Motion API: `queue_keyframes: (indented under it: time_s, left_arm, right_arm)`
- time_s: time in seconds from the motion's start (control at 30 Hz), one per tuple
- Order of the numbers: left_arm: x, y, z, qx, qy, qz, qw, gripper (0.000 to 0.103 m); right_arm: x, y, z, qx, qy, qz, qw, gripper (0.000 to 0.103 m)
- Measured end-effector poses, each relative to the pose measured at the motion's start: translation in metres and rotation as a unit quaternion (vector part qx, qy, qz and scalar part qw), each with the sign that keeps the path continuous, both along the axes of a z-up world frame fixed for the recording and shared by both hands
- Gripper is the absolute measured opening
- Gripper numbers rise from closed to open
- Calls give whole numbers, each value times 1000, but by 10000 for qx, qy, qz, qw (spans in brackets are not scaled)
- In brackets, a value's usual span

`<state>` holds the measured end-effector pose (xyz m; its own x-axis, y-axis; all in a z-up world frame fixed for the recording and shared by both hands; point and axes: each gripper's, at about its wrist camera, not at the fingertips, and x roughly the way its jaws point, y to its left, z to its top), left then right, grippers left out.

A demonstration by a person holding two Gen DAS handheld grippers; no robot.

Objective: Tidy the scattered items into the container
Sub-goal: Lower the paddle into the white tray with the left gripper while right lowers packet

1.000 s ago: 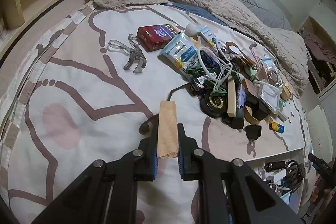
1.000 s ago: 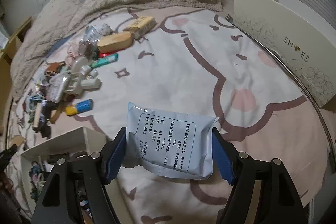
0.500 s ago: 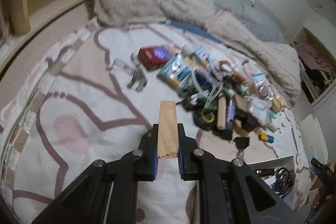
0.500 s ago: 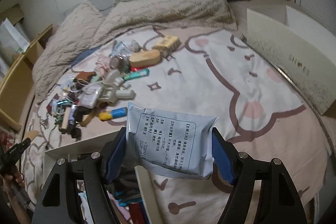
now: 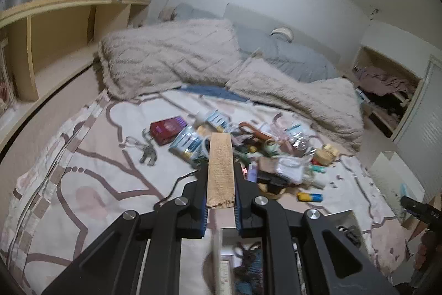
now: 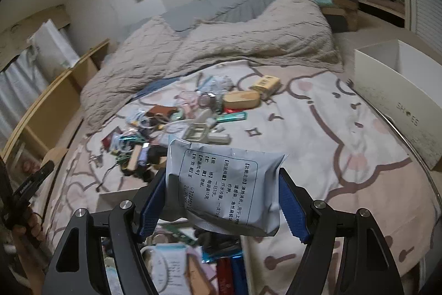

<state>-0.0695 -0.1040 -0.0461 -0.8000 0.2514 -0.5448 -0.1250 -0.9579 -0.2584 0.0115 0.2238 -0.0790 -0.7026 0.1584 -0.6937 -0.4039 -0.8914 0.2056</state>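
So both are loaded: left hand-held gripper [image 5: 220, 208] pinches a wooden block [image 5: 221, 170] tight, right hand-held gripper [image 6: 221, 208] spreads wide around a sachet [image 6: 223, 184] (both poised over the container [image 6: 193, 253] at frame bottom, ready to drop).

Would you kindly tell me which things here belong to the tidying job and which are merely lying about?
Belong to the job:
wooden block
grey sachet
pile of small items
container

Just lying about:
beige blanket
white shoe box
wooden shelf
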Motion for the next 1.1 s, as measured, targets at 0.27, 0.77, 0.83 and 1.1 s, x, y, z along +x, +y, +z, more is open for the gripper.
queue_keyframes:
  time_s: [0.27,0.77,0.83,1.1]
  left_arm:
    - [41,26,3,2,186,-522,9985,15]
    - [92,68,-46,2,-561,-1097,9924,15]
    - [99,68,-55,-9,-728,-1114,9911,15]
    - [121,74,-83,-228,-1241,-1154,9853,15]
  right_arm:
    - [2,-36,-6,20,30,689,9976,76]
    - [-2,-57,-43,-424,-335,1141,9920,76]
    - [-3,-56,-47,-471,-386,1143,9916,76]
    - [-7,-62,-59,-567,-546,1259,9889,76]
